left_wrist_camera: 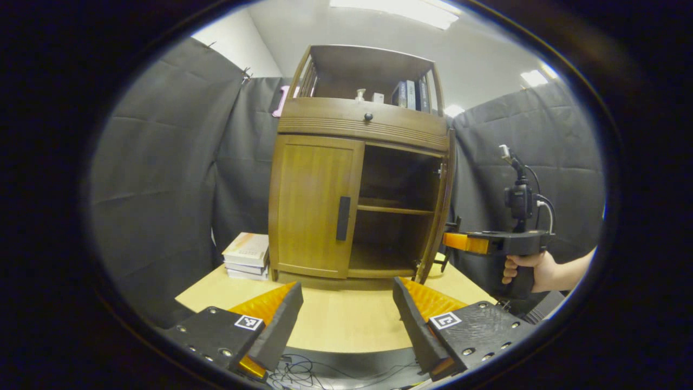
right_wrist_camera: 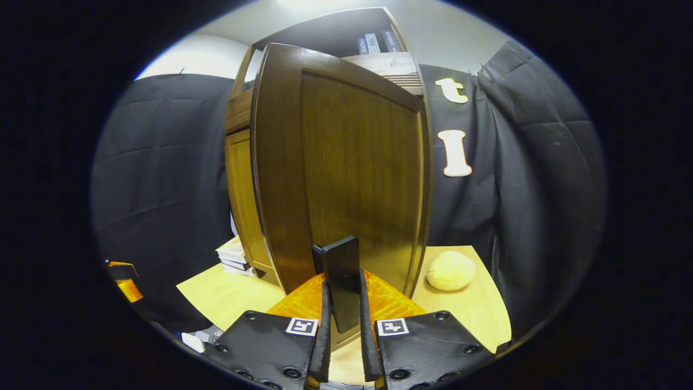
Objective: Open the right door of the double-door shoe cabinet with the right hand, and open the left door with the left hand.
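The wooden shoe cabinet (left_wrist_camera: 364, 125) stands on a light table (left_wrist_camera: 346, 325). Its left door (left_wrist_camera: 314, 206) is closed, with a dark vertical handle (left_wrist_camera: 342, 218) at its inner edge. My left gripper (left_wrist_camera: 346, 306) hangs open in front of that door, well short of it, with nothing between its fingers. The right door (left_wrist_camera: 439, 216) is swung out, baring the shelves (left_wrist_camera: 395, 209). In the right gripper view this door (right_wrist_camera: 357, 179) looms close, and my right gripper (right_wrist_camera: 343, 290) is shut on its dark handle (right_wrist_camera: 341, 265). A hand (left_wrist_camera: 533, 269) holds the right gripper (left_wrist_camera: 460, 242) at the door's edge.
A stack of books (left_wrist_camera: 246, 255) lies on the table left of the cabinet. A pale yellow round lump (right_wrist_camera: 451, 270) sits right of the open door. A drawer knob (left_wrist_camera: 368, 116) and books (left_wrist_camera: 411, 95) are higher up. Cables (left_wrist_camera: 303, 374) trail below the table's front edge.
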